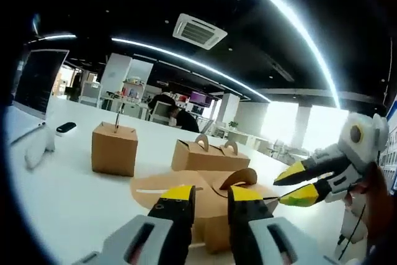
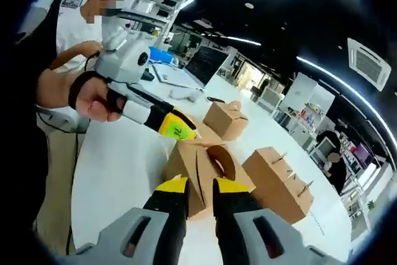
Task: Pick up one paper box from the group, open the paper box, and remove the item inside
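The opened paper box (image 1: 208,206) lies on the white worktop (image 1: 68,197) directly ahead of both tongs, near its front edge, its long axis running across the left gripper view. It is plain brown card with a flap (image 1: 167,184) folded out flat and a curved handle tab (image 2: 222,161) standing up. The left tongs (image 1: 208,193) hang just over it, jaws slightly apart, gripping nothing that I can see. The right tongs (image 2: 193,185), jaws also a little apart, face its end wall and look equally near. Two closed boxes, one upright (image 1: 114,149) and one long (image 1: 208,155), stand further back.
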{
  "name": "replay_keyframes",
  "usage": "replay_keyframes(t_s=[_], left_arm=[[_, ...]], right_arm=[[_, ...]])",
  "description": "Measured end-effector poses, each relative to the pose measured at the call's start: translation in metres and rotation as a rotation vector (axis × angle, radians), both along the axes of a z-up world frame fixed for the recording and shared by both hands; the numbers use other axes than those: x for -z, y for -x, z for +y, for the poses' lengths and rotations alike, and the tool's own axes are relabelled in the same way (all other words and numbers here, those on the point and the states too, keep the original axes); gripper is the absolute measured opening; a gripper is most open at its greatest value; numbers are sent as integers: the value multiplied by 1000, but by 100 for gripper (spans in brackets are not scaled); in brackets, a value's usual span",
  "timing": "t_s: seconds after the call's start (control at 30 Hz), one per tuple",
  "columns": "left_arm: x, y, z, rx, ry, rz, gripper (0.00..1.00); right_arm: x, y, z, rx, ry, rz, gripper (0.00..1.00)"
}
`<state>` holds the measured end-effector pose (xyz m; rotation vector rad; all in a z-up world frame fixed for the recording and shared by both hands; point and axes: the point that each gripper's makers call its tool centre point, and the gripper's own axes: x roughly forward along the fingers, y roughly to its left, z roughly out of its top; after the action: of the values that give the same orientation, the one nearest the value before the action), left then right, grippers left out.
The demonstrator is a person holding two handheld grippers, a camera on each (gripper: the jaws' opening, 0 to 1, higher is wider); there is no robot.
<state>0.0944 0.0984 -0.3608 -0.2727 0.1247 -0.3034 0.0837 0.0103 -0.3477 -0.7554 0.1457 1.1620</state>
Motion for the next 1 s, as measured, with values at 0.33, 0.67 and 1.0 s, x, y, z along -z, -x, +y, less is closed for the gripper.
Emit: replay_keyframes(t_s=[0.33, 0.67, 1.0], left_arm=[[1, -2, -1, -6, -80, -11, 23], [4, -2, -5, -4, -123, -22, 23], [4, 0, -8, 3, -130, -27, 22]], right_arm=[[0, -11, 9, 23, 198, 74, 18], [8, -9, 18, -2, 325, 61, 17], [13, -11, 11, 40, 387, 45, 17]])
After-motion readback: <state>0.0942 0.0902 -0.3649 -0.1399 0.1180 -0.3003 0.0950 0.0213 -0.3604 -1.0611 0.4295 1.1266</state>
